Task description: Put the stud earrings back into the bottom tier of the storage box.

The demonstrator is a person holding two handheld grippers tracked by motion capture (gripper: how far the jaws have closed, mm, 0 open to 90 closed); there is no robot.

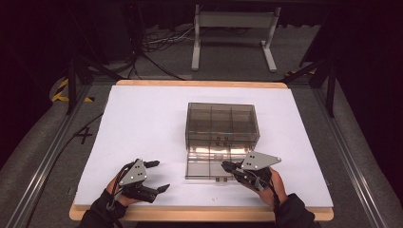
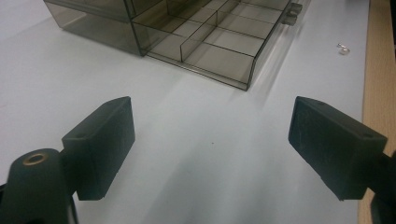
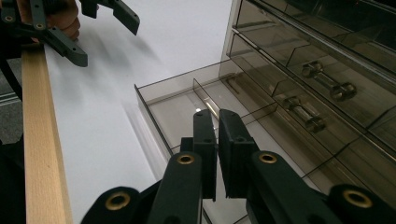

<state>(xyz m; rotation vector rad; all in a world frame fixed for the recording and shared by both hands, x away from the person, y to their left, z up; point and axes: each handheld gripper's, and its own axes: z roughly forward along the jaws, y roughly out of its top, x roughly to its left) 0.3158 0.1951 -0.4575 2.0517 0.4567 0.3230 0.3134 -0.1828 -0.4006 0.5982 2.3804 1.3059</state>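
A smoky clear drawer box stands at the middle of the white sheet. Its bottom drawer is pulled out toward me, and its divided compartments look empty. My right gripper hovers over the drawer's front right part. Its jaws are shut with only a thin slit between them, and I see nothing held there. My left gripper rests open near the table's front edge, left of the drawer. Bare sheet lies between its jaws, and the drawer's corner is ahead of them.
A tiny pale item lies on the sheet near the wooden front edge. The upper drawers carry small barbell-shaped handles. Beyond the table stand a white frame, floor cables and metal rails.
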